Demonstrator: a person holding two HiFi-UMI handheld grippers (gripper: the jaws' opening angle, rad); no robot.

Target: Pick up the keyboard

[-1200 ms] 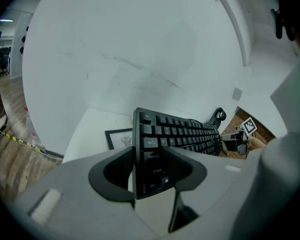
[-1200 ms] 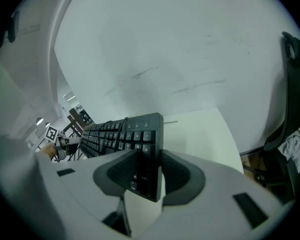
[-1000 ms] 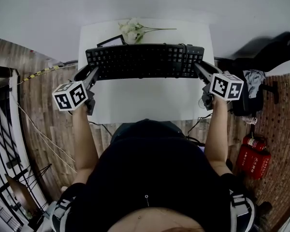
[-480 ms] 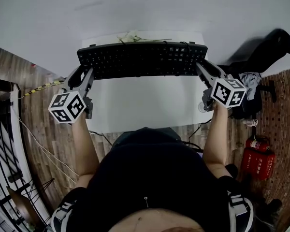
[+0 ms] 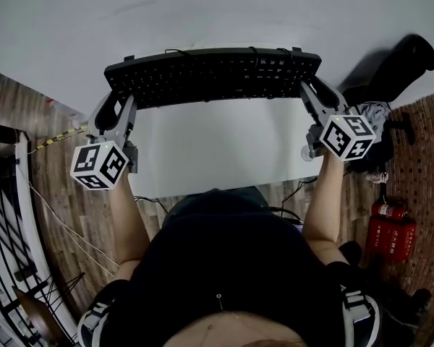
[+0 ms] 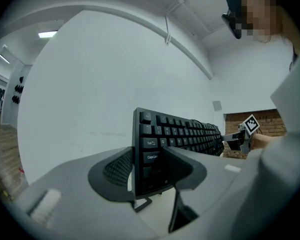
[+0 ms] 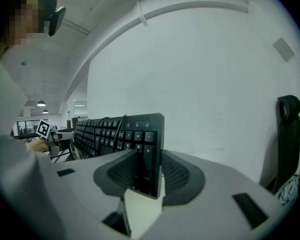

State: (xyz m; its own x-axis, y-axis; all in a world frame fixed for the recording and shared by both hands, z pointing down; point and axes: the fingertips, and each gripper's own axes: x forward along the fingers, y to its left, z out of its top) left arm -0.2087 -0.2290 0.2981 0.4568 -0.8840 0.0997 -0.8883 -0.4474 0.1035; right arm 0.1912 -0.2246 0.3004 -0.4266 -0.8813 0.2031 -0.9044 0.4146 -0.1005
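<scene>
A black keyboard (image 5: 213,76) hangs lengthwise above the white table (image 5: 217,154), keys facing me. My left gripper (image 5: 119,101) is shut on its left end and my right gripper (image 5: 309,92) on its right end. In the left gripper view the pads clamp the keyboard (image 6: 175,136) edge-on, the left gripper (image 6: 146,171) pinching beside the Tab and Caps Lock keys. In the right gripper view the keyboard (image 7: 115,129) runs off to the left, and the right gripper (image 7: 146,176) holds its number-pad end. A cable trails off the keyboard's back edge.
A white wall stands just behind the table. A black chair (image 5: 405,60) and a dark bundle (image 5: 372,121) are to the right. Red fire extinguishers (image 5: 389,226) lie on the wood floor at the lower right. A railing runs along the left edge.
Both grippers have risen with the keyboard held between them. It has left the table and now hides the flowers and the dark object behind it.
</scene>
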